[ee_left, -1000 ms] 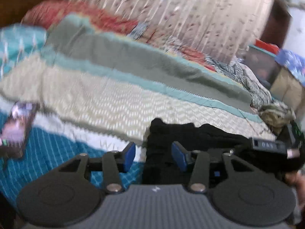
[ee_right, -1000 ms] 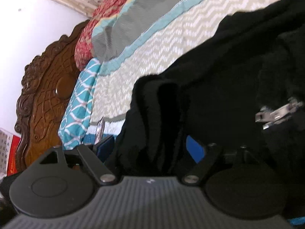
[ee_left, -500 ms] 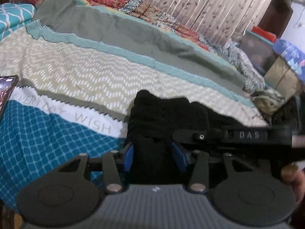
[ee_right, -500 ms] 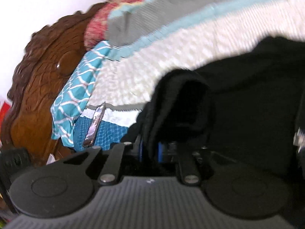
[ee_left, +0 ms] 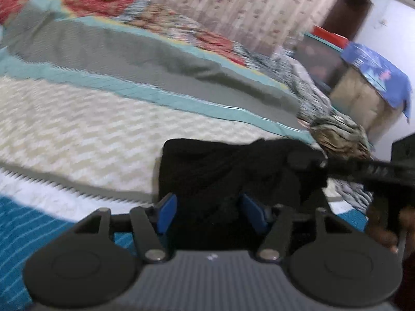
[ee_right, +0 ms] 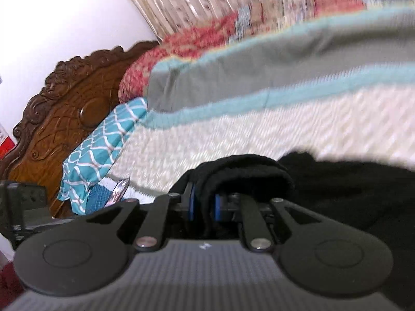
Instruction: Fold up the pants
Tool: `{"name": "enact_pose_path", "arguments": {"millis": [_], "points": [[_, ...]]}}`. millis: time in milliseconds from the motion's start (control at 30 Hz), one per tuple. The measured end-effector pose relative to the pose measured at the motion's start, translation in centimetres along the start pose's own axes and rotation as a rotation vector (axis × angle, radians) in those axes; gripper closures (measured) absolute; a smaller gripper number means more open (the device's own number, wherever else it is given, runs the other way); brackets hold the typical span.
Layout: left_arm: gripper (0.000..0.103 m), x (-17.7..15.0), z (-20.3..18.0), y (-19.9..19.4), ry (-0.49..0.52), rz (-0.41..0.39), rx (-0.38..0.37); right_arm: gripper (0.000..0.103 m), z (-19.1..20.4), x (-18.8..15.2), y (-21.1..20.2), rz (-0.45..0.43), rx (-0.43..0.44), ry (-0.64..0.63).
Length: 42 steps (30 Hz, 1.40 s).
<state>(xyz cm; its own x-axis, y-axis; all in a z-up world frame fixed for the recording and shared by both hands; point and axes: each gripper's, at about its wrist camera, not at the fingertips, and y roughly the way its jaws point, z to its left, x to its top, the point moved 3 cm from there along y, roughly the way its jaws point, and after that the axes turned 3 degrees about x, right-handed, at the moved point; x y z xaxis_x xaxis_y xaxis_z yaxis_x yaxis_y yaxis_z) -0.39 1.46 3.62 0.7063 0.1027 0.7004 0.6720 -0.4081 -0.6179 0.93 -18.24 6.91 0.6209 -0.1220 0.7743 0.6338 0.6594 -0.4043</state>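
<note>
Black pants (ee_left: 220, 171) on bed — left fingers (ee_left: 167, 213) spread around fabric, right fingers (ee_right: 191, 202) pinching a fold.

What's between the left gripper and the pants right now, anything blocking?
Nothing visible. The left gripper is open with the black pants directly between its fingers. The right gripper is already shut on a fold of them.

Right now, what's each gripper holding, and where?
Right gripper pinches a folded edge of the black pants. Left gripper is open, straddling the pants, gripping nothing.
</note>
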Motion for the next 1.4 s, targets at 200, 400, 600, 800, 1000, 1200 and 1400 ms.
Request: {"name": "enact_pose_path", "arguments": {"millis": [200, 400, 600, 800, 1000, 1200, 1400], "points": [[0.045, 0.1, -6.2, 3.6, 0.13, 0.047, -0.047, 0.086, -3.7, -1.1, -4.9, -0.074, -0.112, -0.008], [0.045, -1.6, -10.6, 7.5, 0.24, 0.161, -0.07, 0.086, -8.9, -4.4, -8.0, -0.105, -0.208, 0.15], [0.043, -3.7, -13.2, 9.1, 0.319, 0.227, -0.105, 0.086, -8.4, -3.9, -11.1, -0.191, -0.207, 0.103], [0.041, -4.9, -13.1, 10.3, 0.333, 0.309, -0.061, 0.077, -11.6, -7.4, -10.5, -0.119, -0.235, 0.131], [0.037, -5.7, -13.3, 10.3, 0.381, 0.319, -0.056, 0.029, -17.0, -10.2, -11.7, -0.209, -0.101, 0.525], [0.036, -5.7, -13.2, 10.2, 0.372, 0.321, -0.054, 0.023, -19.0, -7.6, -10.3, -0.238, -0.094, 0.595], [0.035, -5.6, -13.4, 10.4, 0.379, 0.323, -0.042, 0.078, -17.5, -5.6, -5.2, -0.062, -0.193, 0.504]]}}
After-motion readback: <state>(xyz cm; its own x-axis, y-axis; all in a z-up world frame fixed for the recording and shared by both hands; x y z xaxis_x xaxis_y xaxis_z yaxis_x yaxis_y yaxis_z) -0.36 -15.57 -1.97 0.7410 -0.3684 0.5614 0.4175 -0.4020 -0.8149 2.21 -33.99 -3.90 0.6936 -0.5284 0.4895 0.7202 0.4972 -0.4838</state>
